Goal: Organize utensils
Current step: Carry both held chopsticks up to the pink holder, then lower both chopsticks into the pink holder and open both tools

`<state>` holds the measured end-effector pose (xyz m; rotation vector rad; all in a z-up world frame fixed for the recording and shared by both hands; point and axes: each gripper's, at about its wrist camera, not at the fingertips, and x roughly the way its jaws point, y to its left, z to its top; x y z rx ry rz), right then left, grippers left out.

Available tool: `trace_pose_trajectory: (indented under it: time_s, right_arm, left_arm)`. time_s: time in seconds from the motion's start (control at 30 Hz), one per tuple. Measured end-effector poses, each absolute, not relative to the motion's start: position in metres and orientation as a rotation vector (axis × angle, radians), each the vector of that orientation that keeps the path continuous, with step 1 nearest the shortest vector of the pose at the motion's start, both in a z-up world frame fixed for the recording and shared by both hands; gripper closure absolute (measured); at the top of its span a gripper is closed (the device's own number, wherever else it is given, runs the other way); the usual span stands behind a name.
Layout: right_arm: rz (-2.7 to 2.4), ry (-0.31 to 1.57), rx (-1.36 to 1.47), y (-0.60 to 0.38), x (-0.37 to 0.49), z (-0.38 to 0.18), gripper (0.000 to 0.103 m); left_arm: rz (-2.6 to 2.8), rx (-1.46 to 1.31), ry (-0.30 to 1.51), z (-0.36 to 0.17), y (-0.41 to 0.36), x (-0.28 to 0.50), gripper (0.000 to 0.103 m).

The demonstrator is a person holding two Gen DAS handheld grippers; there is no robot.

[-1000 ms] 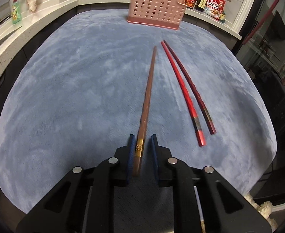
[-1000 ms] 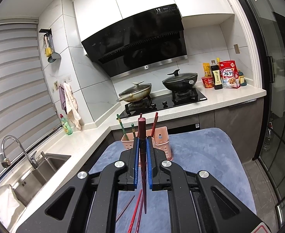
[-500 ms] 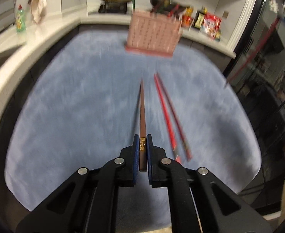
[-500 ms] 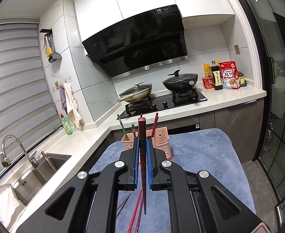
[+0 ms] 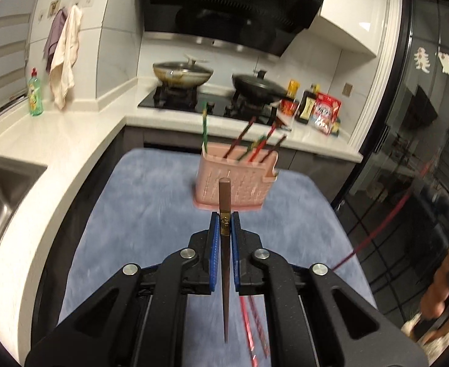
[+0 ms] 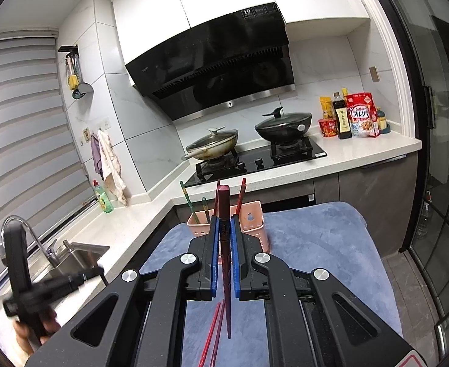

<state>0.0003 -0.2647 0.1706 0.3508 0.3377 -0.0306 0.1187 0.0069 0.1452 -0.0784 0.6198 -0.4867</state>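
My left gripper [image 5: 224,217] is shut on a brown chopstick [image 5: 225,290], gripped at its gold band. The stick hangs clear above the blue mat [image 5: 151,208], thick end up and tip down. Beyond it stands the pink perforated holder [image 5: 245,183] with several chopsticks leaning inside. Two red chopsticks [image 5: 255,330] lie on the mat below the jaws. My right gripper [image 6: 224,224] is shut on a dark red chopstick [image 6: 226,293], also held tip down, in front of the holder [image 6: 253,217]. The two red chopsticks [image 6: 212,336] show under it.
A white counter [image 6: 126,229] wraps around the left and back, with a sink [image 6: 74,257] and a green soap bottle [image 6: 103,200]. Two pans sit on the stove [image 6: 255,159]; bottles and packets [image 6: 351,116] stand at the right. A hand [image 6: 42,327] holds the blurred left tool.
The left jaws shut on the brown chopstick and lifted it off the mat, swinging it tip down. The left tool came into the right wrist view. The right gripper stayed still.
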Motion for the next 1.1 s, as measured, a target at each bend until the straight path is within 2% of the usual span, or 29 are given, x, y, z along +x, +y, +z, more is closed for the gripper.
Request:
trace_pose_trajectory:
  time_s: [0.23, 0.57, 0.8, 1.1]
  right_arm:
    - [-0.014, 0.316, 0.369, -0.284, 0.045, 0.185, 0.096]
    - [0.0, 0.264, 0.482, -0.318, 0.167, 0.211, 0.096]
    - [-0.03, 0.225, 0.46, -0.32, 0.226, 0.213, 0.096]
    - [-0.04, 0.31, 0.447, -0.312, 0.274, 0.172, 0.095]
  left_arm:
    - [-0.482, -0.089, 0.53, 0.192, -0.009, 0.155, 0.096]
    - [-0.408, -0.138, 0.347, 0.257, -0.042, 0.241, 0.096]
    - [-0.38, -0.115, 0.308, 0.253, -0.072, 0.291, 0.096]
    - [-0.38, -0.103, 0.384, 0.206, -0.088, 0.329, 0.096]
